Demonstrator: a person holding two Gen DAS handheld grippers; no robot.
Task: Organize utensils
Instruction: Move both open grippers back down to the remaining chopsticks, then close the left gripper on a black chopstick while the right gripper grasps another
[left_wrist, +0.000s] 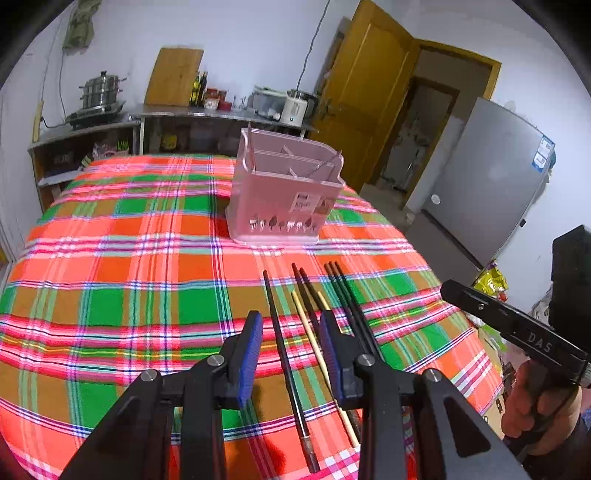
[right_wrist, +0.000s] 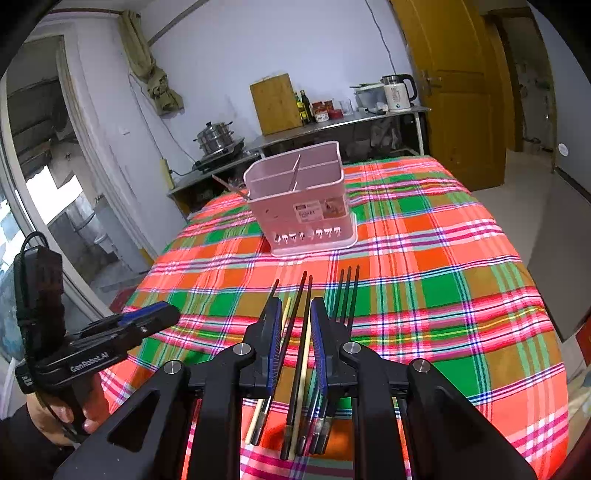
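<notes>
Chopsticks (right_wrist: 301, 350) all lie on table (left_wrist: 110, 295), pink holder (right_wrist: 299, 199) nearly empty; both grippers (left_wrist: 290, 347) (right_wrist: 293, 339) hover, jaws apart, holding nothing.

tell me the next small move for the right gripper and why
Probably lower the right gripper and close it on the chopsticks lying between its open fingers. They lie loose on the tablecloth, and the pink holder beyond looks mostly empty.

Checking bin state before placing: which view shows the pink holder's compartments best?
Right wrist. It looks down into the pink holder, showing its dividers and one utensil leaning inside. Left wrist shows the same holder from a lower angle: mostly the front wall, with the dividers foreshortened.
</notes>
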